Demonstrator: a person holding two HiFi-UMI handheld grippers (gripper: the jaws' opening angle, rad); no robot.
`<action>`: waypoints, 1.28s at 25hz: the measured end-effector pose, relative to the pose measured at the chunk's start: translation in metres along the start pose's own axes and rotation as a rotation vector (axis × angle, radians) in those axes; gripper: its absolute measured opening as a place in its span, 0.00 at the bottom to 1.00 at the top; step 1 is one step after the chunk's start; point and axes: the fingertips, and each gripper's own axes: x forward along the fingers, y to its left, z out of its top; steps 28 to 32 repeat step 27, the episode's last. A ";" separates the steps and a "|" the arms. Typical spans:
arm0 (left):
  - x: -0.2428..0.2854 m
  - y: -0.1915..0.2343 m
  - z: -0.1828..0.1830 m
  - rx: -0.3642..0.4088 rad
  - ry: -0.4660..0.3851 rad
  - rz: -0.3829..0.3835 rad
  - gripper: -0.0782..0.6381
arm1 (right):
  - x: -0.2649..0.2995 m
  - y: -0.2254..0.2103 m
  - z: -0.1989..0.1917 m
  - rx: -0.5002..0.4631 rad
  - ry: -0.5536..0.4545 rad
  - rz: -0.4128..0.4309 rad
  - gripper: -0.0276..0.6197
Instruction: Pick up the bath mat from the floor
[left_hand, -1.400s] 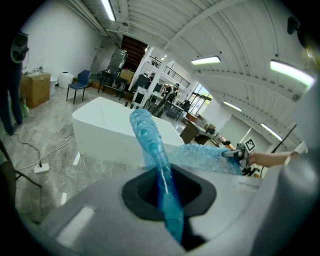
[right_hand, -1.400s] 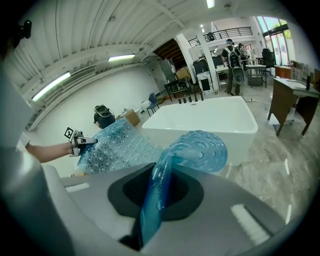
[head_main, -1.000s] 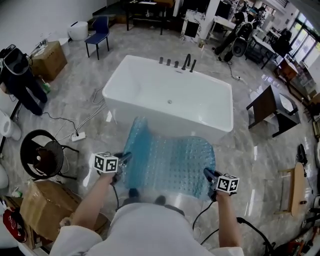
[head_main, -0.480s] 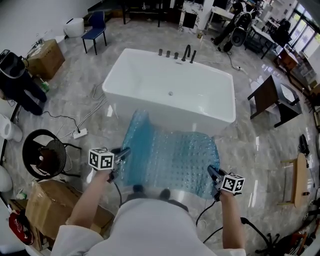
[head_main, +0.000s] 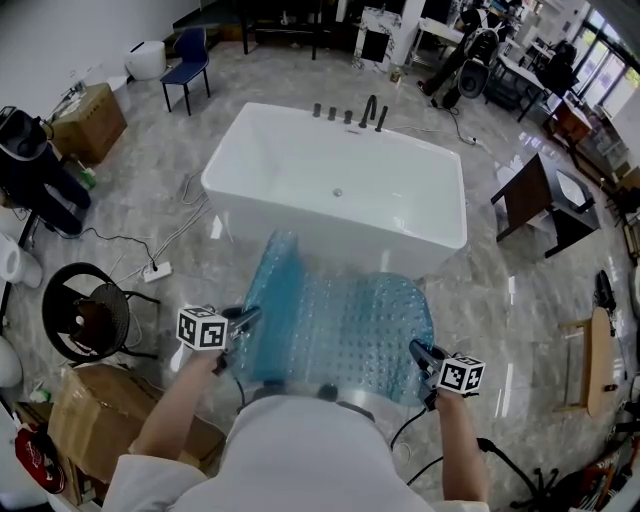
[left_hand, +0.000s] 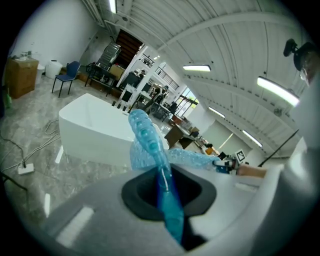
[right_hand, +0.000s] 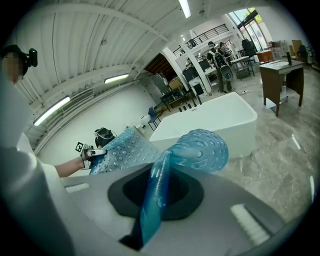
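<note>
Holding, item one: bath mat (head_main: 335, 320), translucent blue, studded, stretched between my two tongs in front of the white bathtub (head_main: 340, 170), its near edge raised close to my body and its far edge curling up beside the tub wall. Left gripper (head_main: 248, 316) was clamped tight on the near left corner, right gripper (head_main: 418, 351) likewise on the near right corner; over the last second neither grip had altered and the mat had barely shifted. Judged: pick-up all but complete, though I could not tell whether the far edge had cleared the floor (head_main: 500, 300).
</note>
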 end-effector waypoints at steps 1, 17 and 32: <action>0.001 0.000 -0.001 0.001 0.004 0.000 0.14 | -0.001 0.000 0.000 -0.002 0.001 0.000 0.08; 0.000 0.002 -0.007 -0.009 0.005 0.014 0.14 | -0.007 0.002 0.006 -0.038 0.010 -0.019 0.09; -0.008 0.006 -0.003 -0.015 -0.027 0.016 0.14 | -0.008 0.004 0.006 -0.017 -0.019 -0.026 0.09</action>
